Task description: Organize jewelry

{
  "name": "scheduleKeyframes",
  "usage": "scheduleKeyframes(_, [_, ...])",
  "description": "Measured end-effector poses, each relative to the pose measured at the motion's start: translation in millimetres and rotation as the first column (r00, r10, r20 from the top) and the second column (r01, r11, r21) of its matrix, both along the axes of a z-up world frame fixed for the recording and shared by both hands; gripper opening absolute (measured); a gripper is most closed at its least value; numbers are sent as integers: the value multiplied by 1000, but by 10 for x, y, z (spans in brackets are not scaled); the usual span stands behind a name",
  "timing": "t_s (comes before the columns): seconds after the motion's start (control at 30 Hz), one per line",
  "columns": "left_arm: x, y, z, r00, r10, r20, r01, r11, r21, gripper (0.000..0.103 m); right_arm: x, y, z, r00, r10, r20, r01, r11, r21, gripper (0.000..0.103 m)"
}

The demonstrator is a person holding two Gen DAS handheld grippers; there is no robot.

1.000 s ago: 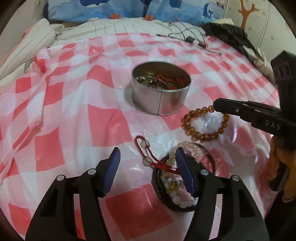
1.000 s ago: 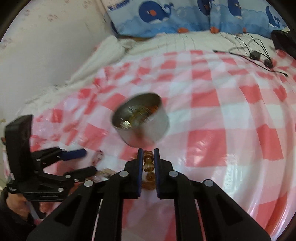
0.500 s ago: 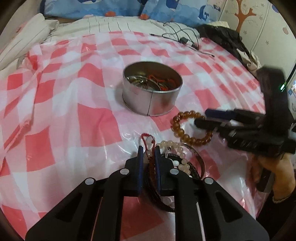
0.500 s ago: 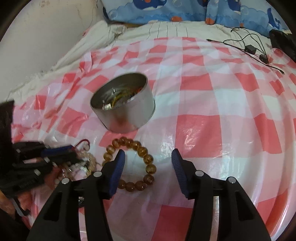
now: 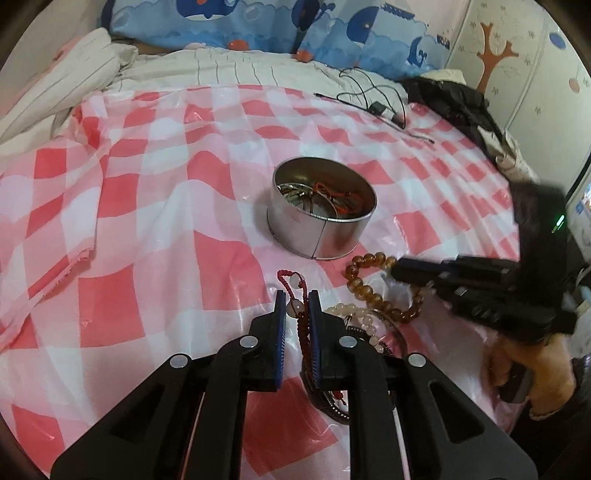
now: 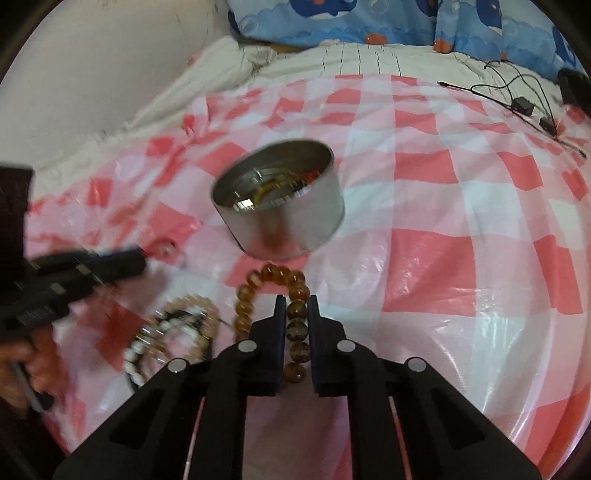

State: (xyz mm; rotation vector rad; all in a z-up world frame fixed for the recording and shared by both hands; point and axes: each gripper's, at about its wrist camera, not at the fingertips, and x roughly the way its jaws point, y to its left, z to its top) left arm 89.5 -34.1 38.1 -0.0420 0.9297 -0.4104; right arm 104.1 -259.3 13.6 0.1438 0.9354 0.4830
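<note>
A round metal tin (image 5: 321,236) with several pieces of jewelry inside stands on the red-checked plastic sheet (image 5: 147,221). My left gripper (image 5: 297,306) is shut on a red cord bracelet (image 5: 291,282) with pale beads, whose loop sticks out past the fingertips. Beside it lies a pile of pale bead bracelets (image 5: 364,321). My right gripper (image 6: 297,310) is closing its jaws, and its pads press on the amber bead bracelet (image 6: 275,275), just short of the tin (image 6: 291,221). In the left wrist view the right gripper (image 5: 397,267) comes in from the right.
Black cables (image 5: 376,103) and dark clothing (image 5: 454,99) lie at the far right of the bed. Striped bedding and whale-print pillows (image 5: 258,18) sit beyond the sheet. A person's hand (image 5: 532,376) holds the right gripper's handle. The pale bracelet pile (image 6: 173,332) lies between the grippers.
My left gripper shut on the red cord bracelet and lifted slightly. My right gripper opened over the amber bracelet lying on the sheet, then shut on it again.
</note>
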Motion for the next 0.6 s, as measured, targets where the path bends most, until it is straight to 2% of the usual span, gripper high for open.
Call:
scheduleKeyframes(0.1, [-13,-44,-9,1000,-6,13,6,999,43,11,-18,-53,110,1000,0,18,-2,997,79,12])
scheduleKeyframes(0.27, [-38,-78,3,999,-3,37,-1,995,97,10,-41,-64,200,1000,16,25,-20,988,152,12])
scheduleKeyframes(0.47, [-63,-129,31,998,-7,69,-4,987,160,11,-52,-85,219,1000,20,21,-23,982,187,12])
scheduleKeyframes(0.6, [-74,-144,35,997,-9,79,-6,983,184,11,-59,-82,220,1000,13,27,-17,987,160,12])
